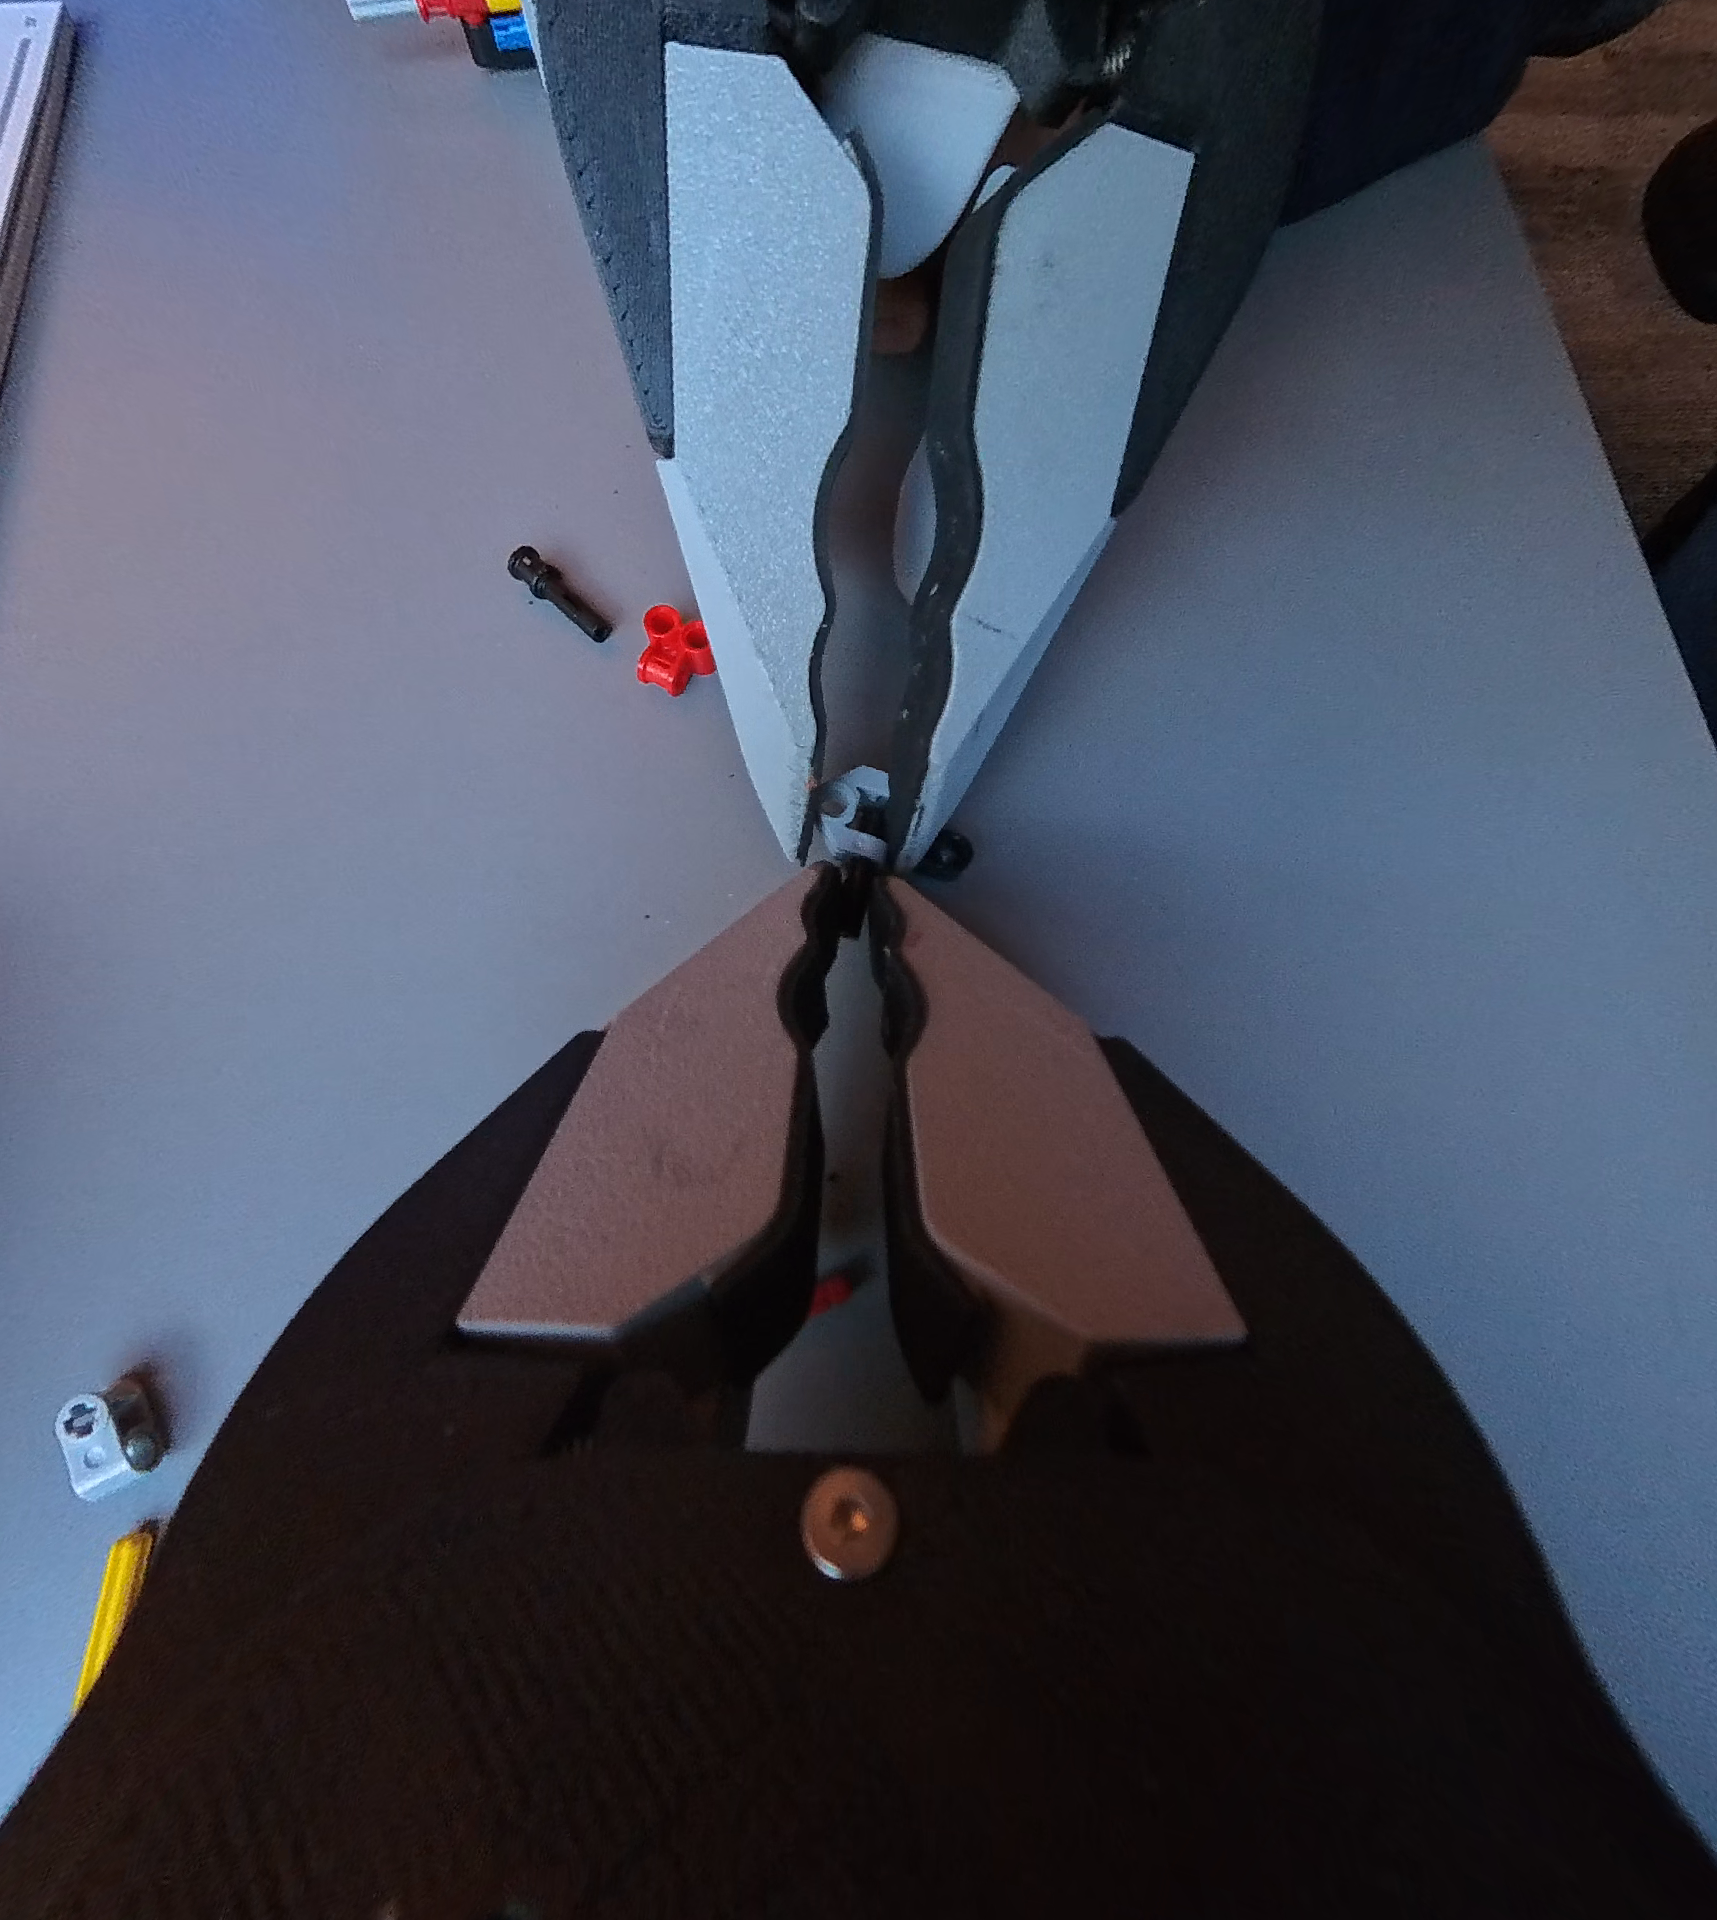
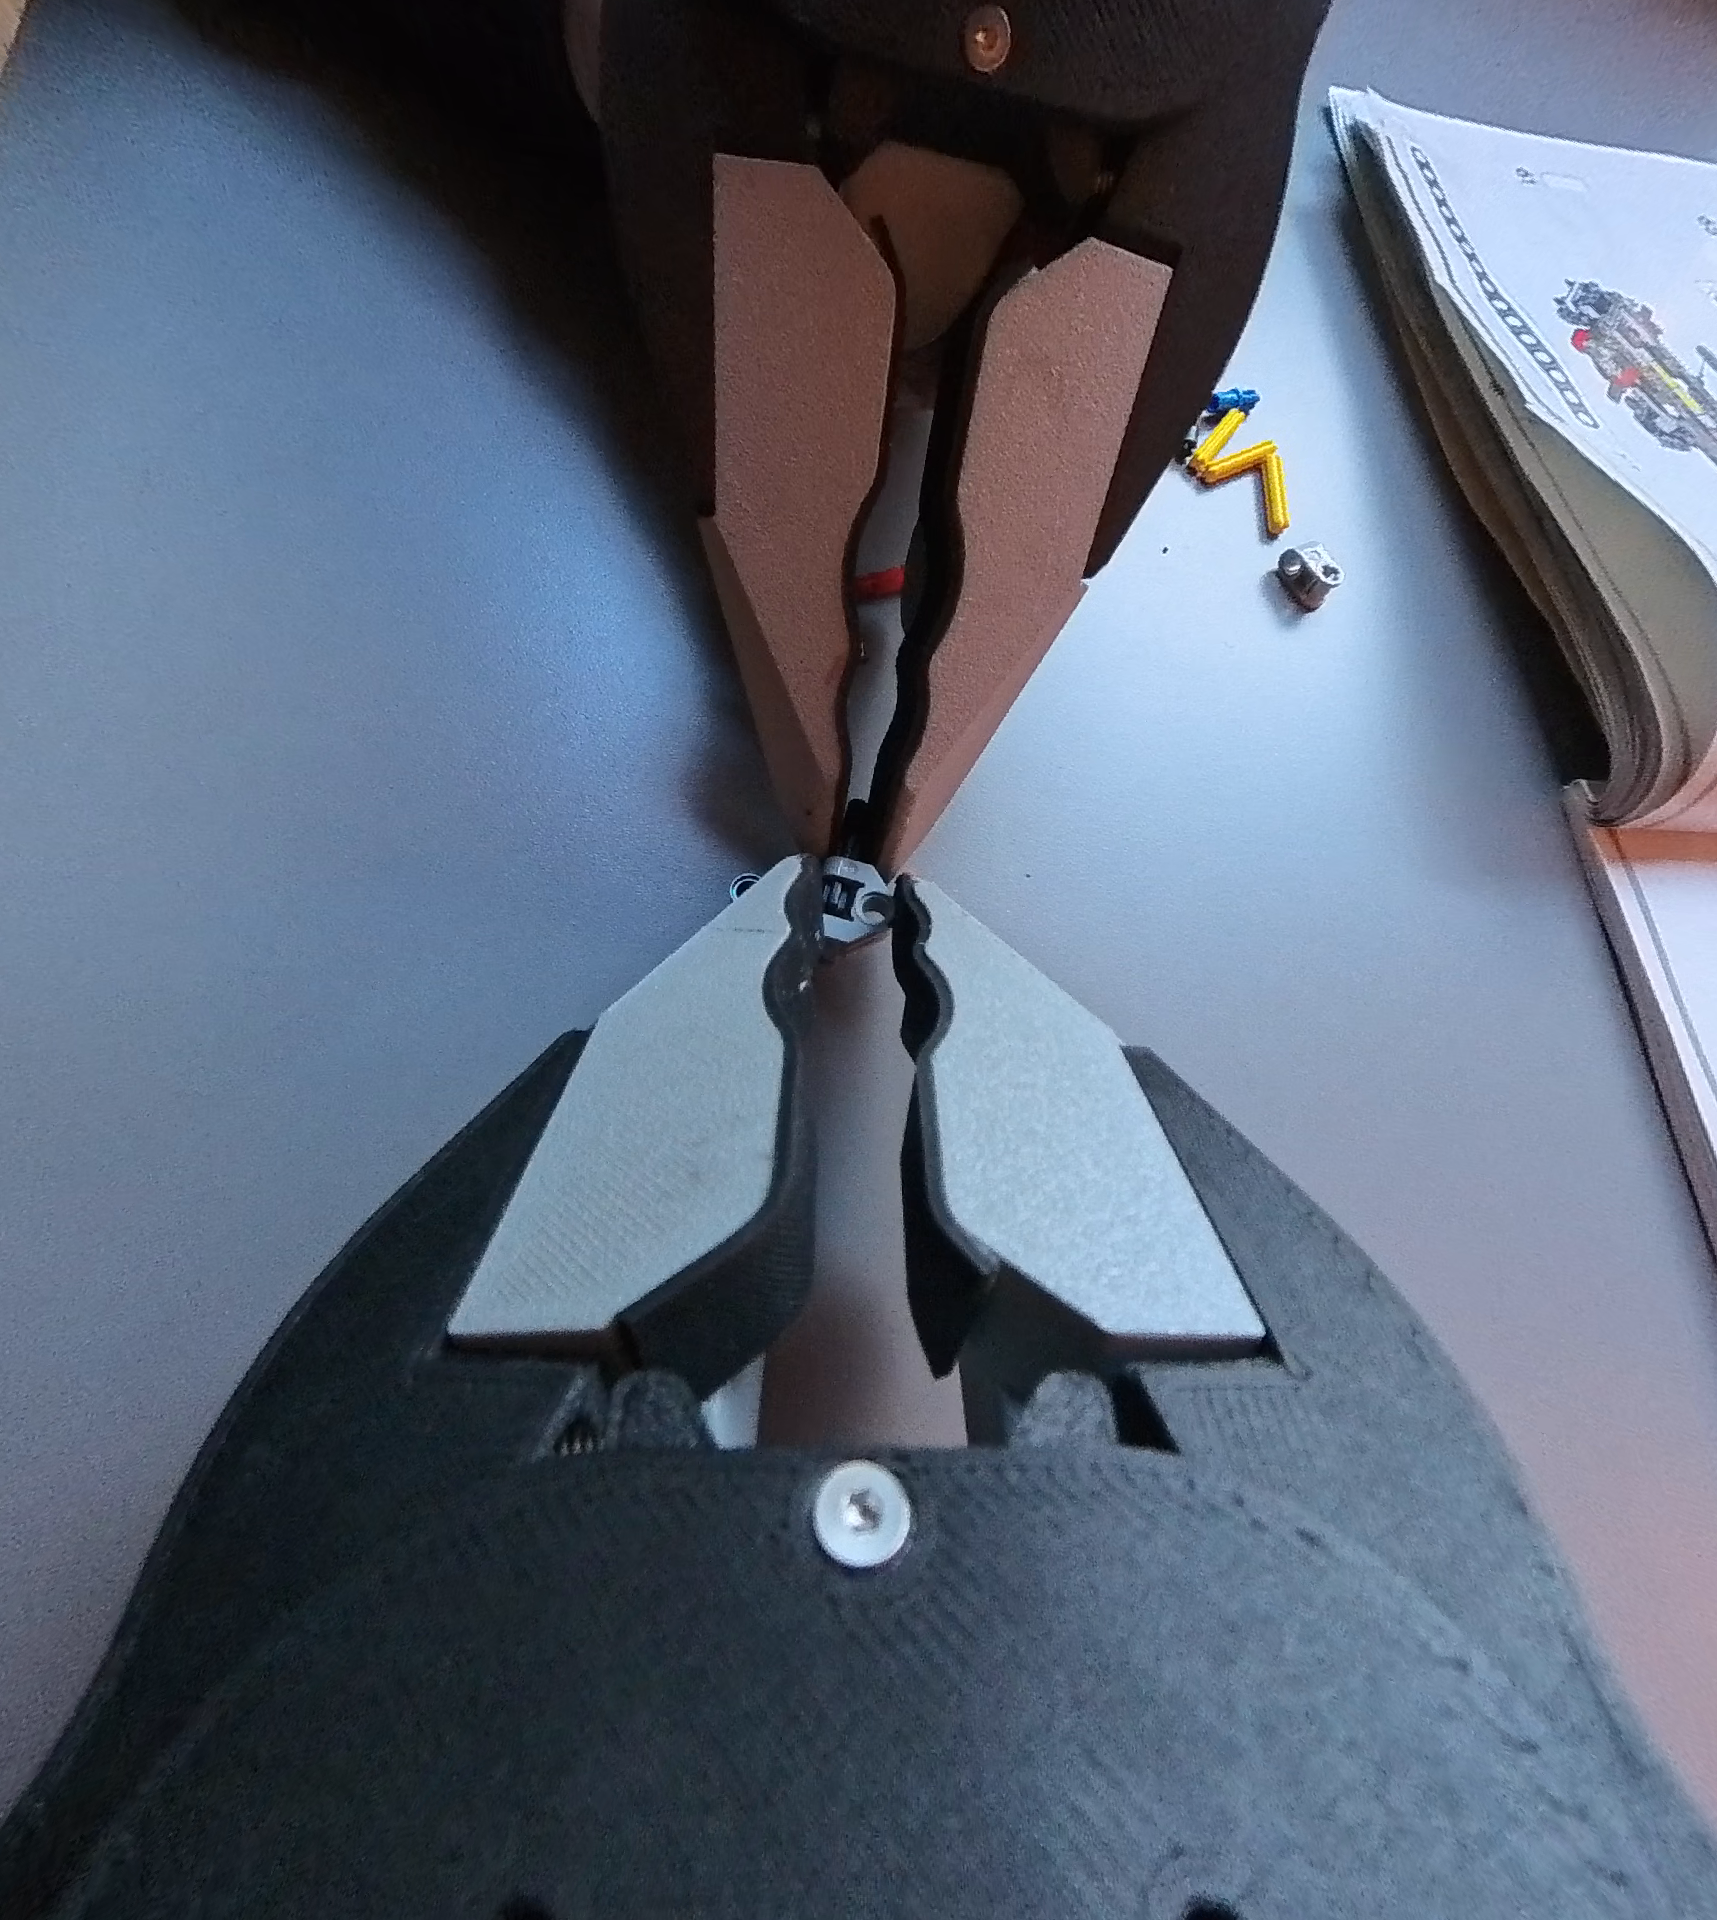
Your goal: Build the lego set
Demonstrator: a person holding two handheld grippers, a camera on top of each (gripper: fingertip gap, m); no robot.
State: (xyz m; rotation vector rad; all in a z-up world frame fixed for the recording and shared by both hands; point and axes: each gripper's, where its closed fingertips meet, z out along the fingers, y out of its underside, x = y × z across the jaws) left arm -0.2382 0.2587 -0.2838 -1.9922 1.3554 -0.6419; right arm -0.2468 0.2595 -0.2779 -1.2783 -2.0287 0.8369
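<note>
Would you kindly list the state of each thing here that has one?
Left tool: shut on a black pin.
Right tool: shut on a grey connector.
Grey connector: held off the table, meeting the pin.
Booklet: lying open.
Red connector: loose on table.

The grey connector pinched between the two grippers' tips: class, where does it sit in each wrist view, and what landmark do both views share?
Left wrist view: grey connector just above centre, between the far grey fingers.
Right wrist view: grey connector just above centre, at the near grey fingertips.
Shared landmark: the black pin entering it.
</note>
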